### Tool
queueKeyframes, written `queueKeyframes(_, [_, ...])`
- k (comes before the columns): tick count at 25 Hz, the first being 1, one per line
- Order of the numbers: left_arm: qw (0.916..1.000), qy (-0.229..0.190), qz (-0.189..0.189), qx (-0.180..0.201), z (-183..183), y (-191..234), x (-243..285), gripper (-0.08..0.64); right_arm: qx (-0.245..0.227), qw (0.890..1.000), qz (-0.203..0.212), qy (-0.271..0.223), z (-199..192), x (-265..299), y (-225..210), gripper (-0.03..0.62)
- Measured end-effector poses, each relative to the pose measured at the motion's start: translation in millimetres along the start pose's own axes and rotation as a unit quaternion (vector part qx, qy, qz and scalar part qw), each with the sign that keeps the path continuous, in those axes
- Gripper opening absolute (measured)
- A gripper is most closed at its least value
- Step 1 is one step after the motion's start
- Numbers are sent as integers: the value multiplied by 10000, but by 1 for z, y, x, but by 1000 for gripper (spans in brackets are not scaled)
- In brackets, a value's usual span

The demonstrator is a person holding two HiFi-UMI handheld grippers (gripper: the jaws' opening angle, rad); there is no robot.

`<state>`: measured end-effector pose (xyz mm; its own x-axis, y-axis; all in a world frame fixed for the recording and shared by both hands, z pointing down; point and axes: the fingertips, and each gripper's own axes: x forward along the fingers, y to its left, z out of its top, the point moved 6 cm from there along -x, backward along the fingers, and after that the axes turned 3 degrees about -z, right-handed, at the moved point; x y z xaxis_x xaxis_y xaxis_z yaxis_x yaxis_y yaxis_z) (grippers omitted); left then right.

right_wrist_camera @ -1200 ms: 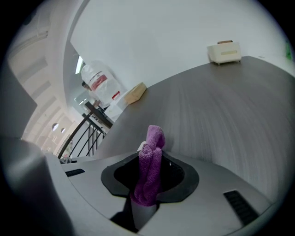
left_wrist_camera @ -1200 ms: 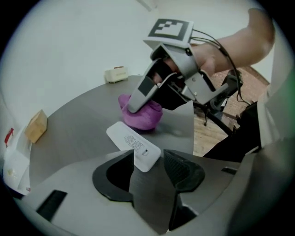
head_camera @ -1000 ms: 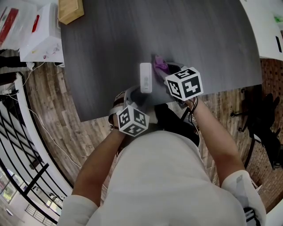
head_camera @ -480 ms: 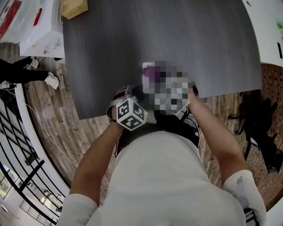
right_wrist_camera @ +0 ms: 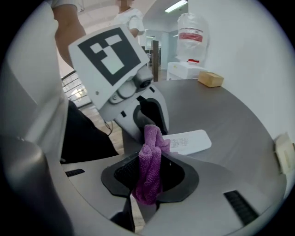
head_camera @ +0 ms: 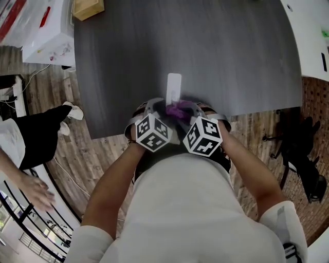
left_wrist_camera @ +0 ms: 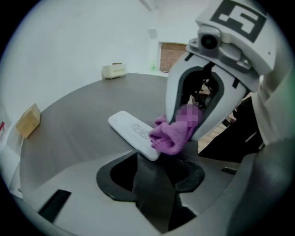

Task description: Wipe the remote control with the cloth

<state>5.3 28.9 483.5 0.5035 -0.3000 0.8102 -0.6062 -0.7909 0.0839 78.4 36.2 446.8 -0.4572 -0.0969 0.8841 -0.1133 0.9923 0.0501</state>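
Note:
The white remote control (head_camera: 174, 86) lies lengthwise on the dark grey table (head_camera: 231, 51), close to its front edge. My left gripper (head_camera: 158, 109) is at the remote's near end. In the left gripper view that end (left_wrist_camera: 148, 148) sits in the mouth of the jaws, which look shut on it. My right gripper (head_camera: 189, 111) is shut on the bunched purple cloth (head_camera: 178, 110). The cloth (left_wrist_camera: 173, 136) presses against the remote's near right corner. In the right gripper view the cloth (right_wrist_camera: 151, 156) stands between the jaws, with the remote (right_wrist_camera: 190, 142) just beyond it.
A wooden block (head_camera: 88, 8) and a white box (head_camera: 49, 38) sit at the table's far left corner. Another person's hand and dark-clad limb (head_camera: 36, 134) show over the wooden floor at the left. A white surface (head_camera: 313, 31) borders the table on the right.
My right gripper has rolled and swung from the remote's right side back toward me, bringing the cloth to the remote's near end. The left gripper kept still. A person has come into view at the left.

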Motion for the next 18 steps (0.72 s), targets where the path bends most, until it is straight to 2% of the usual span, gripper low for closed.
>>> queueKeyframes(2, [9999, -67, 39, -132, -1, 1, -1, 176, 31, 9993, 379, -58, 2, -5, 6, 100])
queueKeyframes(4, [9995, -132, 103, -257, -2, 1, -3, 176, 70, 9995, 272, -170, 8, -14, -4, 100])
queueKeyframes(6, [9988, -204, 189, -395, -3, 0, -5, 176, -63, 9992, -319, -248, 14, -21, -26, 100])
queueKeyframes(9, [9973, -276, 292, -609, -5, -5, -5, 176, -362, 9901, -1323, -298, 21, -22, -69, 100])
queueKeyframes(11, [9967, -287, 334, -688, -5, -7, -4, 176, -446, 9846, -1661, -329, 28, -17, -92, 100])
queueKeyframes(14, [9962, -274, 390, -733, -4, -8, -3, 176, -777, 9816, -1723, -262, 41, -1, -108, 100])
queueKeyframes(18, [9957, -212, 410, -804, -1, -8, -2, 176, -1574, 9781, -1360, 63, 45, 19, -96, 100])
